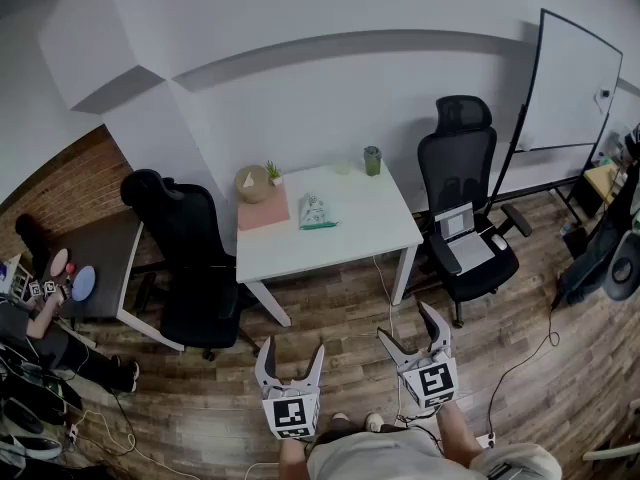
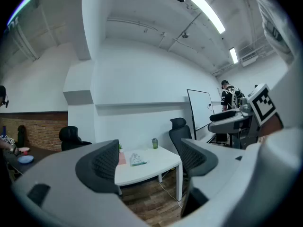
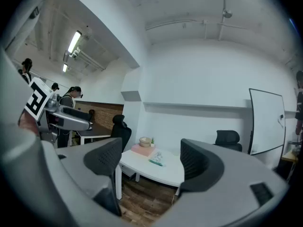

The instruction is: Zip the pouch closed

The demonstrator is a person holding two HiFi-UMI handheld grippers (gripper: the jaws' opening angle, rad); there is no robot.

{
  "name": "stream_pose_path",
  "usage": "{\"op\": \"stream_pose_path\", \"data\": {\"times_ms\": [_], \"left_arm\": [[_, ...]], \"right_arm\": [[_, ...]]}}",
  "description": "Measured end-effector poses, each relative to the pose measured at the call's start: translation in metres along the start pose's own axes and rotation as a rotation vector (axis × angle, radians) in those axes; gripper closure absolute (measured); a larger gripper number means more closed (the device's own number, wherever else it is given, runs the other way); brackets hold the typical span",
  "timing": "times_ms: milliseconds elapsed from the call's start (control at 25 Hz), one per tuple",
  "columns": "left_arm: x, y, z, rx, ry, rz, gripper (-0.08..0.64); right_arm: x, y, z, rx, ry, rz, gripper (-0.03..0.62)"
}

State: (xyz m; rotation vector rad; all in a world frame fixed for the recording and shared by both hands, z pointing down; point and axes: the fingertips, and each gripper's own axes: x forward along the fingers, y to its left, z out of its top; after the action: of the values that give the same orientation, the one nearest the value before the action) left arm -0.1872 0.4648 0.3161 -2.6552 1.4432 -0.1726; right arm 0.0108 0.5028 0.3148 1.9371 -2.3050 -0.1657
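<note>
Head view: the left hand-held gripper point(image 1: 291, 353) and the right hand-held gripper point(image 1: 410, 326) are both held level above the brown wood-plank floor point(image 1: 330, 338), well short of the white rectangular tabletop point(image 1: 350, 233), and each has its jaws spread with nothing between them. The pale green patterned pouch point(image 1: 316, 212) lies flat near the middle of the tabletop, just beside a pink flat pad point(image 1: 263, 210). A round beige bowl point(image 1: 252, 183) sits on the far end of that pad, with a small green potted plant point(image 1: 273, 172) next to it. A green lidded cup point(image 1: 372, 160) stands at the far edge. One black office chair point(image 1: 190, 258) is at the tabletop's left, another black office chair point(image 1: 462, 198) at its right, and a white board on a stand point(image 1: 570, 83) is behind that one.

Left gripper view: the ribbed black pads stand wide apart and bare. The pouch shows far off in the gap, lying on the tabletop, untouched. The right hand-held gripper is visible at the right edge.

Right gripper view: its jaws are released too, empty, framing the distant pouch beside the pink pad.
</note>
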Motion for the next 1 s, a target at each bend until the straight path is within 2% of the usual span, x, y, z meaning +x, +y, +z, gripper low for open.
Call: {"op": "stream_pose_path", "data": {"times_ms": [120,320,440,1000], "left_arm": [[-0.002,-0.009,0.001,-0.008,0.002,-0.001,0.172],[0.006,-0.023,0.005,0.004,-0.005,-0.007,0.172],[0.012,-0.027,0.004,0.005,-0.003,-0.005,0.172],[0.062,-0.001,-0.002,-0.009,0.003,0.011,0.172]], "right_arm": [[-0.006,-0.003,0.000,0.013,0.003,0.003,0.218],[-0.006,-0.012,-0.009,0.042,-0.006,0.019,0.171],[-0.002,-0.015,-0.011,0.037,-0.004,0.030,0.169],[0.053,-0.030,-0.020,0.026,0.029,0.044,0.169]]}}
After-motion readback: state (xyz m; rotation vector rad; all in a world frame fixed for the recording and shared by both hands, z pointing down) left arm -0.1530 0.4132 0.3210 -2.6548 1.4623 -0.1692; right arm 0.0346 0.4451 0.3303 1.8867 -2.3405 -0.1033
